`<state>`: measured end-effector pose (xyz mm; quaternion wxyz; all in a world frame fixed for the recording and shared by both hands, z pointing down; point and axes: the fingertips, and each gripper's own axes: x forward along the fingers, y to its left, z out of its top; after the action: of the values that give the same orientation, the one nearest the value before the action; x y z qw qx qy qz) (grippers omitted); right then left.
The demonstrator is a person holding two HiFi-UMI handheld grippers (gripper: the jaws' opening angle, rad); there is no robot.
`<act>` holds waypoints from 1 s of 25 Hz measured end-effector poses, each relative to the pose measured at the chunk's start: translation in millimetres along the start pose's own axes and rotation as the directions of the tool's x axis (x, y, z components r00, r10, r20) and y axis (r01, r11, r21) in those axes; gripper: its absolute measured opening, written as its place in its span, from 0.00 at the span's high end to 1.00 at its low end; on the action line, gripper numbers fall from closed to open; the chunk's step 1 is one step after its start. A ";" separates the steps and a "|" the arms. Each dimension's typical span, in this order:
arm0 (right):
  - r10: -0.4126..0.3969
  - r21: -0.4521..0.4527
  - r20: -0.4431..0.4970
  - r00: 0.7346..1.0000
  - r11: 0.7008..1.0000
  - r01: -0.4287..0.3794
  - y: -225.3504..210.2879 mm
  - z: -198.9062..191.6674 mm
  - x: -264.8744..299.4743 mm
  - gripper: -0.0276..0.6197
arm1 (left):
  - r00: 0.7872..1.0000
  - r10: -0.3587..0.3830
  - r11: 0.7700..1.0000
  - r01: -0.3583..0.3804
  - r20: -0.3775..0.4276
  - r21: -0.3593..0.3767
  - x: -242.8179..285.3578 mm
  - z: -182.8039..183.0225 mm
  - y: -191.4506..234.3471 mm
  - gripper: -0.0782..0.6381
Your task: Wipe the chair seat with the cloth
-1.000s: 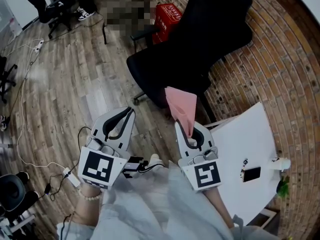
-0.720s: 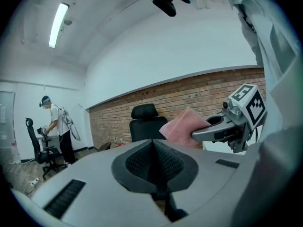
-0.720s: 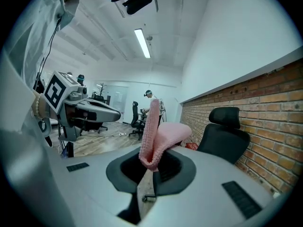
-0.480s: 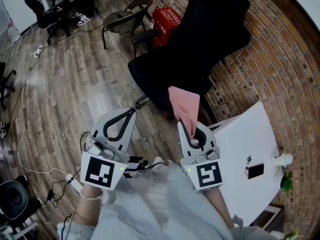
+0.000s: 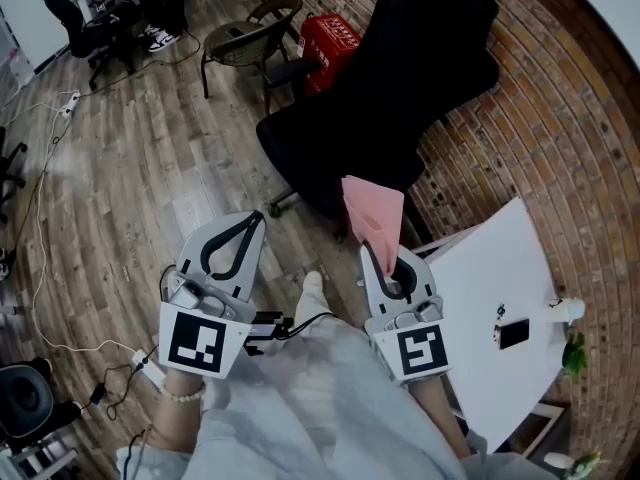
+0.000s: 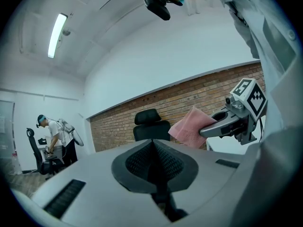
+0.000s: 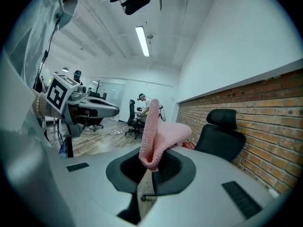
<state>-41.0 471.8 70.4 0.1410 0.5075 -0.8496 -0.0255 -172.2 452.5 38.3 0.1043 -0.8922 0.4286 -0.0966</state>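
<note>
The right gripper (image 5: 385,256) is clamped on a pink knitted cloth (image 5: 372,211). It pinches the cloth's lower fold, so the rest stands up past the jaw tips and flops over to one side. The cloth is held in the air in front of the black high-backed office chair (image 5: 420,78), towards the near edge of its seat (image 5: 320,153) and not resting on it. The left gripper (image 5: 256,218) hangs beside the right one over the grey wooden plank floor (image 5: 130,158), its jaws pressed together with nothing between them. A white table (image 5: 500,268) stands just right of the right gripper, against the red brick wall (image 5: 560,138).
</note>
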 end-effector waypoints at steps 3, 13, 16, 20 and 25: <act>-0.013 -0.025 -0.061 0.998 1.000 0.011 -5.6 -2.1 5.2 0.87 | 1.000 0.025 0.999 -0.025 0.002 -0.032 4.7 -3.1 7.4 0.87; 0.025 -0.035 0.024 0.999 0.999 -0.024 -49.2 2.5 57.4 0.87 | 0.999 0.038 0.998 -0.036 -0.034 0.048 57.6 -6.6 27.8 0.87; 0.034 -0.036 0.034 0.999 0.999 -0.032 -68.0 5.5 80.8 0.87 | 0.999 0.043 0.997 -0.040 -0.033 0.063 83.8 -3.1 41.4 0.87; 0.053 -0.011 0.027 0.998 0.999 -0.053 -99.8 1.4 114.6 0.87 | 0.998 0.046 0.996 -0.043 -0.042 0.072 126.3 -1.5 57.9 0.87; 0.082 -0.014 0.023 0.996 0.997 -0.081 -139.9 2.1 157.6 0.87 | 0.998 0.047 0.996 -0.044 -0.043 0.076 177.0 -0.4 77.0 0.87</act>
<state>8.0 266.9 76.0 0.1354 0.4711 -0.8710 -0.0312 -121.0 266.5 32.7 0.1302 -0.8752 0.4472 -0.1303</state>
